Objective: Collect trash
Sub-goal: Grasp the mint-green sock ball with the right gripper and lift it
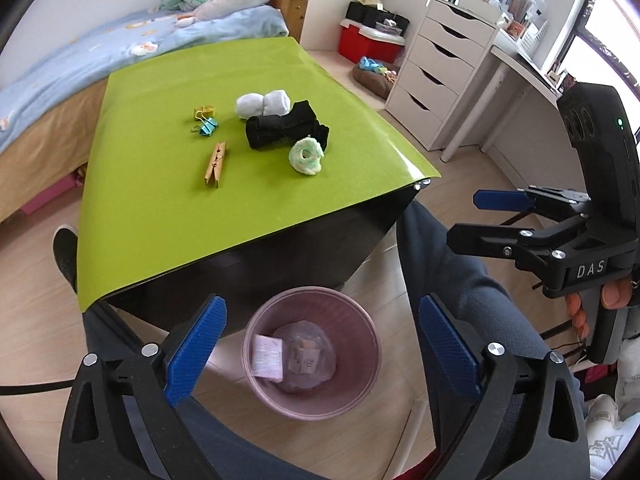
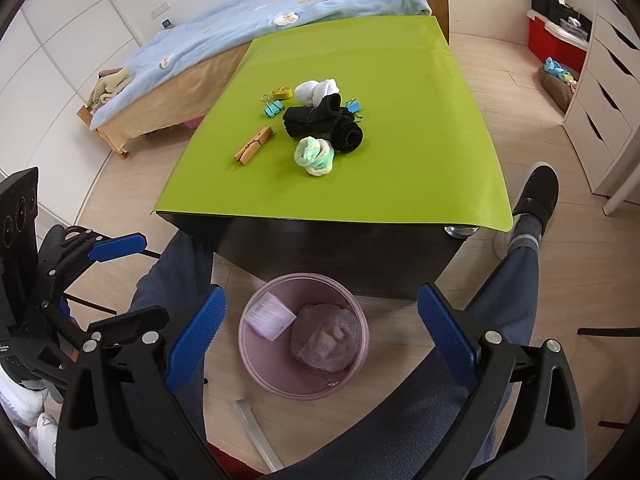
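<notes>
A pink waste bin (image 1: 256,312) (image 2: 250,364) stands on the floor between a seated person's legs, below the table's near edge. Inside it lie a white paper slip (image 1: 268,357) (image 2: 269,315) and a crumpled clear plastic bag (image 1: 310,354) (image 2: 326,342). My left gripper (image 1: 320,344) (image 2: 154,276) hovers over the bin, open, with nothing between its blue pads (image 1: 198,350). My right gripper (image 2: 320,332) (image 1: 464,218) also hangs above the bin, open and empty.
The green-topped table (image 1: 160,208) (image 2: 360,192) carries a wooden clothespin (image 1: 215,164), binder clips (image 1: 208,126), rolled white socks (image 1: 262,104), black socks (image 1: 280,128) and a green-white fluffy ring (image 1: 306,156). A bed stands behind, white drawers (image 1: 436,72) to the right. A pale strip (image 2: 256,432) lies on the floor.
</notes>
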